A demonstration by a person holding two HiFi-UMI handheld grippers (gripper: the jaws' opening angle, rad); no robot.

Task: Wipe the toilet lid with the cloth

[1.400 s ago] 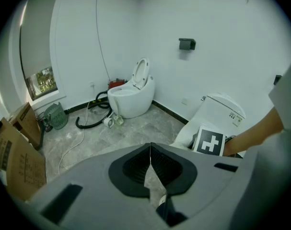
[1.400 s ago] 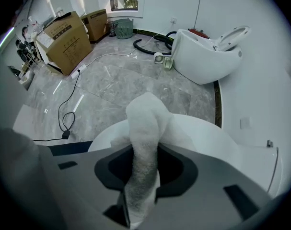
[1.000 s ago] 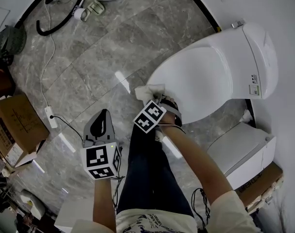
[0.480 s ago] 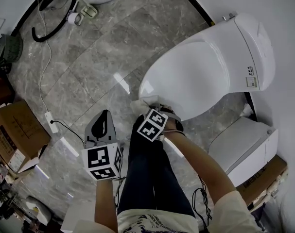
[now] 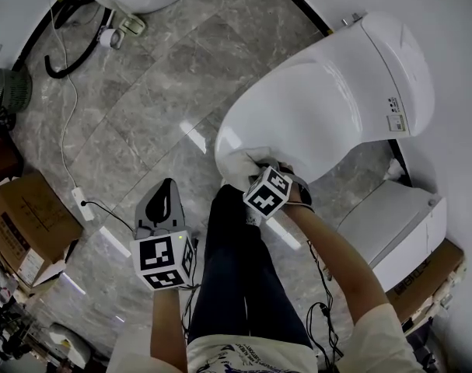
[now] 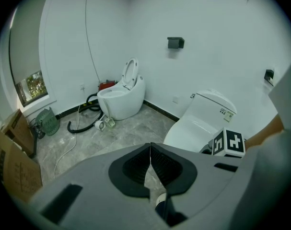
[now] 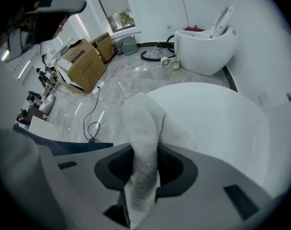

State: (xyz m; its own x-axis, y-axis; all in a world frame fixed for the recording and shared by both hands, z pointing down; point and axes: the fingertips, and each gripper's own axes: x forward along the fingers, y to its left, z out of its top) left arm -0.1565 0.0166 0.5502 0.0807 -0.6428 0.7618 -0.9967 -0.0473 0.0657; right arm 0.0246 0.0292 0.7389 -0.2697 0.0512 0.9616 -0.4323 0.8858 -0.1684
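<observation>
Wiping looks to be in progress. Right gripper point(image 7: 145, 164) is clenched on the cloth point(image 7: 141, 123), which hangs out between its jaws and presses on the front edge of the lid point(image 7: 217, 123). Left gripper point(image 6: 150, 164) has its jaws together on nothing and is held over the floor point(image 5: 142, 107), well apart from the lid. No streaks or dirt are visible, so the area already wiped cannot be told. Judgement: the broad surface toward the back probably remains to do.
</observation>
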